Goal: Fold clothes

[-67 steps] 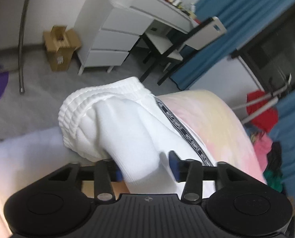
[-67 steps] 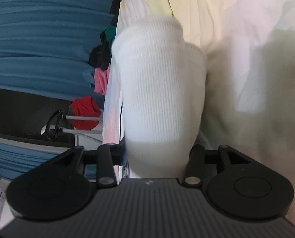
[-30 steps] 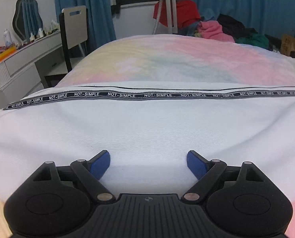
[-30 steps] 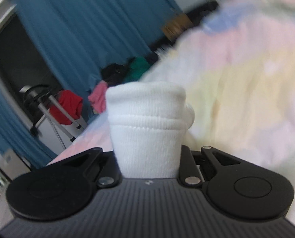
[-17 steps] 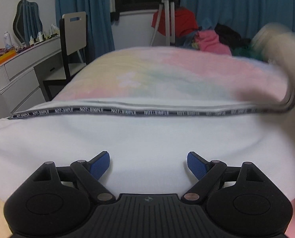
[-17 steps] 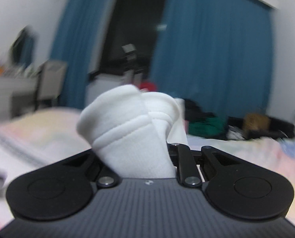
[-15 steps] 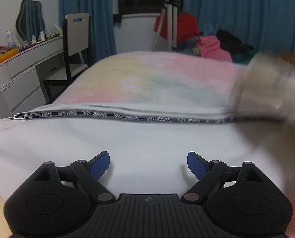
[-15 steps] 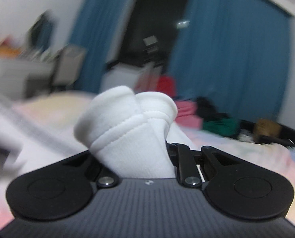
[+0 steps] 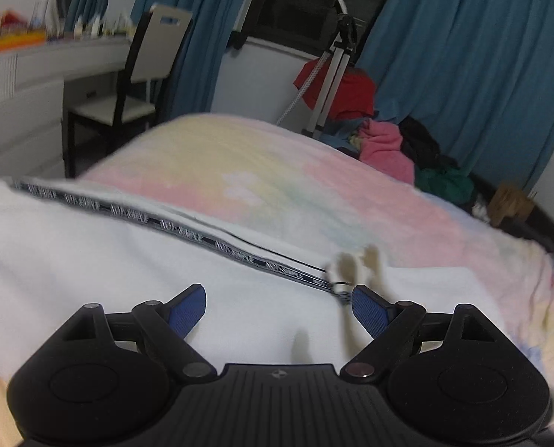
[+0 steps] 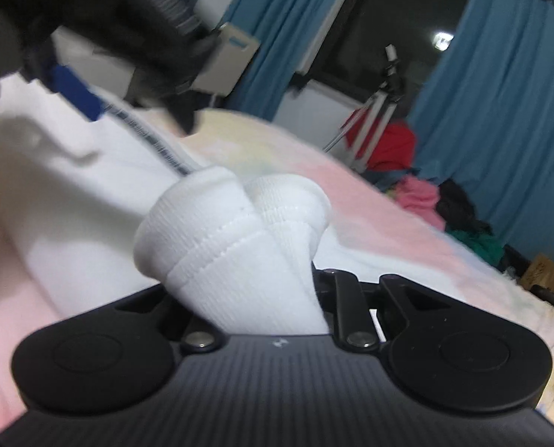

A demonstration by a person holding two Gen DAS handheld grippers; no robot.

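White trousers (image 9: 90,246) with a black lettered side stripe (image 9: 187,232) lie across the pastel bed (image 9: 277,171). My left gripper (image 9: 279,307) is open and empty just above the white cloth, its blue pads (image 9: 185,307) spread wide. My right gripper (image 10: 254,298) is shut on the trousers' ribbed white cuff (image 10: 232,231), which bunches out between its jaws. The left gripper also shows in the right wrist view (image 10: 90,33), above the trousers (image 10: 53,171) at the upper left.
Blue curtains (image 9: 463,74) and a dark window stand behind the bed. A tripod (image 9: 333,70) with red cloth and a heap of clothes (image 9: 407,156) are at the far side. A white desk (image 9: 34,74) and chair (image 9: 139,74) stand at the left.
My left gripper let go of the trousers and opened, then lifted and tilted. My right gripper swung over the bed toward the left gripper, still holding the cuff.
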